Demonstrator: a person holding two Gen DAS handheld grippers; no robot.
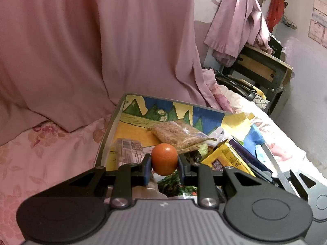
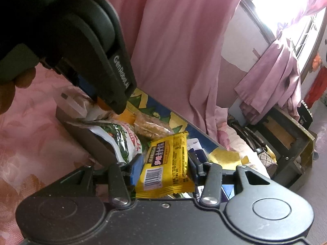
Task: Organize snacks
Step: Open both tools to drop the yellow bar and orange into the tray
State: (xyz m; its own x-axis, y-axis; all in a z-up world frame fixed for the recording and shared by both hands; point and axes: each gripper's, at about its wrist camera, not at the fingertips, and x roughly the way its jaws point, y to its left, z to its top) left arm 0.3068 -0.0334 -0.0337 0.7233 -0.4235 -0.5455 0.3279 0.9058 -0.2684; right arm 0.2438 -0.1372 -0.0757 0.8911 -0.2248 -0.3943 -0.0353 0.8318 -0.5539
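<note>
My left gripper (image 1: 164, 161) is shut on a small round orange fruit (image 1: 164, 158), held above a grey box (image 1: 113, 120) lined with a colourful drawing. In the box lie a clear bag of brown snacks (image 1: 177, 135), a barcoded pack (image 1: 127, 149) and a green-patterned bag (image 1: 177, 186). My right gripper (image 2: 165, 167) is shut on a yellow snack packet (image 2: 167, 161), over the same box (image 2: 94, 143). The right wrist view also shows the left gripper (image 2: 108, 102) at upper left, the white, green-patterned bag (image 2: 122, 140) and the clear bag (image 2: 151, 128).
The box rests on pink floral bedding (image 1: 47, 155). A pink curtain (image 1: 92, 40) hangs behind it. To the right stand a wooden desk (image 1: 263, 69) and a dark handbag (image 1: 237, 83), under a bright window (image 2: 282, 4). A hand (image 2: 12, 89) holds the left gripper.
</note>
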